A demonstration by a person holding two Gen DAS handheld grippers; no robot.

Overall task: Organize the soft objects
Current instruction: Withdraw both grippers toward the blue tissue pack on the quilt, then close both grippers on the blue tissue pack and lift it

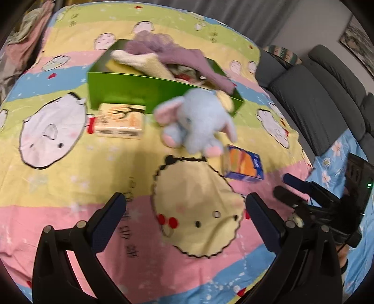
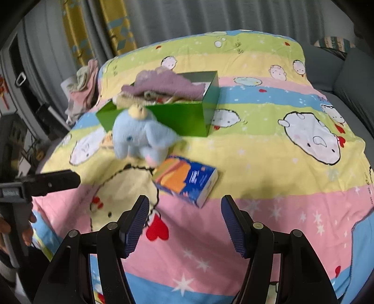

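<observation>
This is a room in a home. Ahead of the tool lies a bed with a striped cartoon blanket point(image 2: 268, 163) in pink, yellow, blue and green. Beyond the bed hang long curtains point(image 2: 163, 21). A grey sofa point(image 1: 311, 98) stands to the right. A heap of clothes point(image 2: 81, 93) sits at the bed's far left corner.

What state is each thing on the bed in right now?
Green box: open, stuffed with cloths.
Purple cloth: draped over the box rim.
Elephant toy: outside the box, against its front wall.
Blue tissue pack: lying flat, untouched.
Yellow tissue pack: lying flat.
Left hand-held gripper: open, empty.
Right hand-held gripper: open, empty.
</observation>
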